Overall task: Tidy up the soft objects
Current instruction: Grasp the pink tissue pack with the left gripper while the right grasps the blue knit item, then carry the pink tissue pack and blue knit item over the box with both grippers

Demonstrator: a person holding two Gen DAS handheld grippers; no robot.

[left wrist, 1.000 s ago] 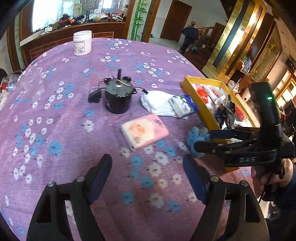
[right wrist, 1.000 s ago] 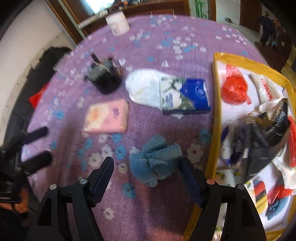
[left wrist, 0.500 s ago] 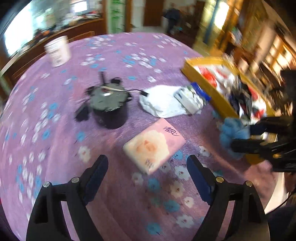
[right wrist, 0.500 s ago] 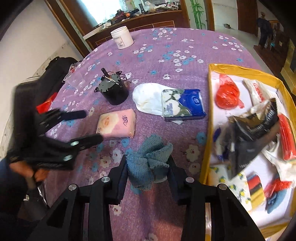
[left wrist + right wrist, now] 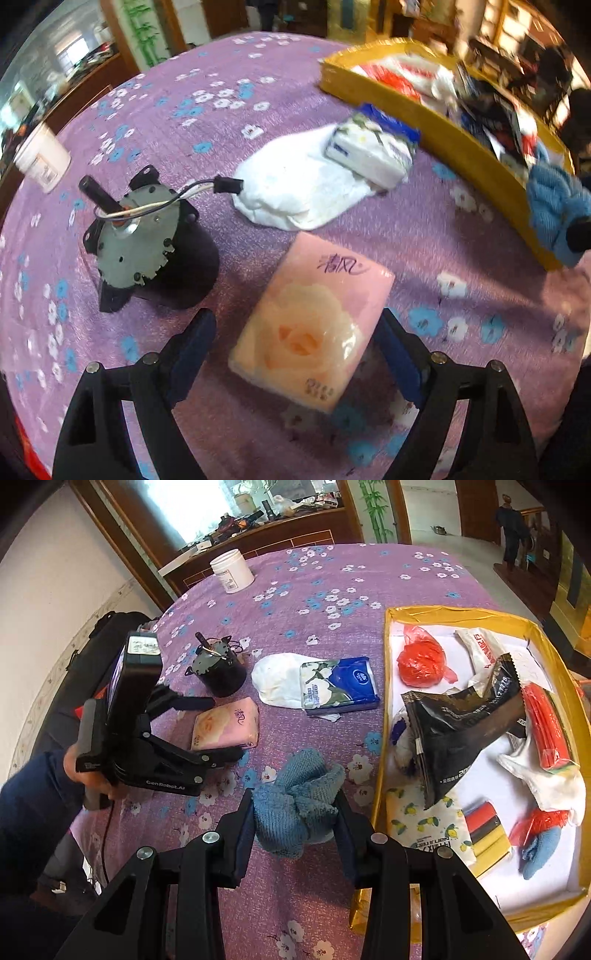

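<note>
A: Where was the blue cloth (image 5: 295, 805)?

B: Clamped in the right gripper (image 5: 295, 834), both pads pressed into its sides, bunched up and lifted clear of the purple flowered tablecloth (image 5: 332, 572). It hung just left of the yellow box (image 5: 384, 701), beside the box's near left wall.

A: And the left gripper (image 5: 295, 354)?

B: Its jaws were closing, with the pink tissue pack (image 5: 314, 314) between them. The pack lay flat on the tablecloth, and neither pad seemed to press on it; whether the right one touched, I could not tell. In the right wrist view a hand (image 5: 85, 771) in a dark sleeve held that tool well left of the box.

A: What else lay near the box?

B: A blue and white tissue pack (image 5: 338, 685) sat just left of it, resting partly on a white cloth (image 5: 277, 679). Farther left stood a small black motor (image 5: 218, 664) with a grey plate on top and a wire. Far from the box, toward the table's back edge, was a white jar (image 5: 232, 570).

A: Inside the box?

B: A red bag (image 5: 421, 661), a black wrapper (image 5: 461, 716), a lemon-print pack (image 5: 424, 819), and another blue cloth (image 5: 539, 849) in the near right corner.
</note>
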